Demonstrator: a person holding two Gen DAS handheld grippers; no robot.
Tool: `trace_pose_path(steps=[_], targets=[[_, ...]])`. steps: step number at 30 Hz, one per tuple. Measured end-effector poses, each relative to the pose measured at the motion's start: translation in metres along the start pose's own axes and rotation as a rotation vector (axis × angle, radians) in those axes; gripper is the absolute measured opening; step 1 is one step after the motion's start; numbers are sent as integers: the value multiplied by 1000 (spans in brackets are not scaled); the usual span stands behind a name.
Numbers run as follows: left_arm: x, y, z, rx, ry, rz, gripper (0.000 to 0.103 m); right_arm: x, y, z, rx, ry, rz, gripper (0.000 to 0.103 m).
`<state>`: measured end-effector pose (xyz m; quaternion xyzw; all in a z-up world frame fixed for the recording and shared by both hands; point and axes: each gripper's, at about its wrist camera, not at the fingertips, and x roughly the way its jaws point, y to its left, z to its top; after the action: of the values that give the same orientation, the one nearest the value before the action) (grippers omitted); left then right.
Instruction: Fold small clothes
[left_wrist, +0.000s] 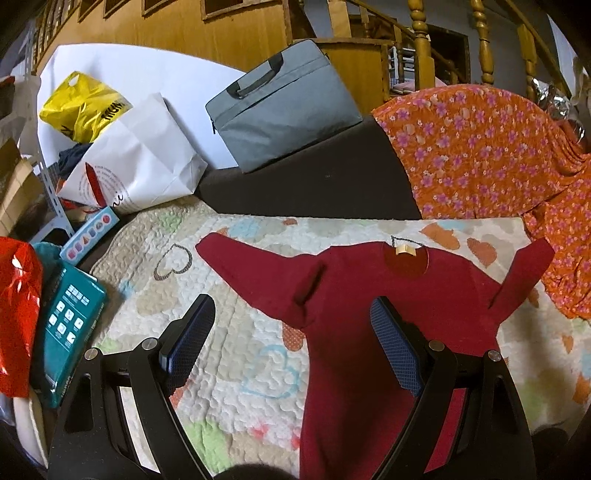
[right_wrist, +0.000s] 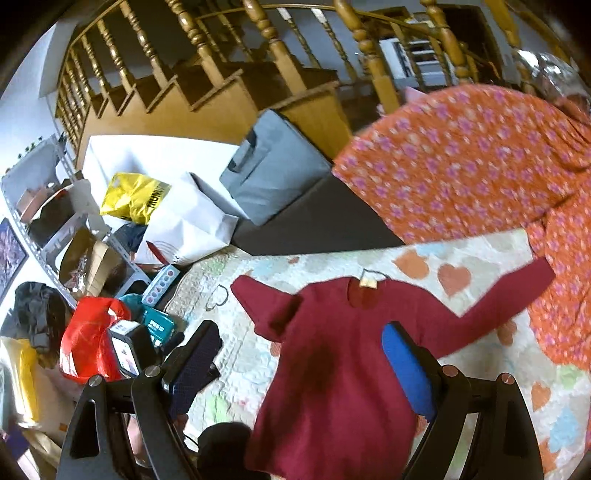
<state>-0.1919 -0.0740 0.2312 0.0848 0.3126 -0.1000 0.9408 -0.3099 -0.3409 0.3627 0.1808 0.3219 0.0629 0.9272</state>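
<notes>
A small dark red long-sleeved top (left_wrist: 354, 314) lies spread flat on a quilted heart-print mat (left_wrist: 221, 332), neck with its tan label (left_wrist: 404, 251) at the far side, sleeves out to both sides. It also shows in the right wrist view (right_wrist: 332, 350). My left gripper (left_wrist: 291, 332) is open and empty, above the top's left side near the left armpit. My right gripper (right_wrist: 299, 354) is open and empty, higher above the top. The other gripper's body (right_wrist: 129, 350) shows at the left of that view.
An orange floral cloth (left_wrist: 480, 155) covers the right back. A grey laptop bag (left_wrist: 280, 107), a white paper bag (left_wrist: 140, 158) and a yellow bag (left_wrist: 81, 107) stand behind the mat. A red bag (left_wrist: 14, 310) and teal box (left_wrist: 70, 325) lie left.
</notes>
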Motion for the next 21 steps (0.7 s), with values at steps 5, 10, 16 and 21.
trace_pose_path(steps=[5, 10, 16, 21], targets=[[26, -8, -12, -3, 42, -21, 87, 45, 8, -11, -109, 13, -122, 89], [59, -15, -22, -24, 66, -1, 87, 123, -11, -43, -125, 109, -194, 89], [88, -23, -29, -14, 60, 24, 87, 189, -21, -75, -154, 146, -263, 89], [110, -23, -32, -29, 96, 7, 87, 220, -22, -80, -161, 165, -279, 89]])
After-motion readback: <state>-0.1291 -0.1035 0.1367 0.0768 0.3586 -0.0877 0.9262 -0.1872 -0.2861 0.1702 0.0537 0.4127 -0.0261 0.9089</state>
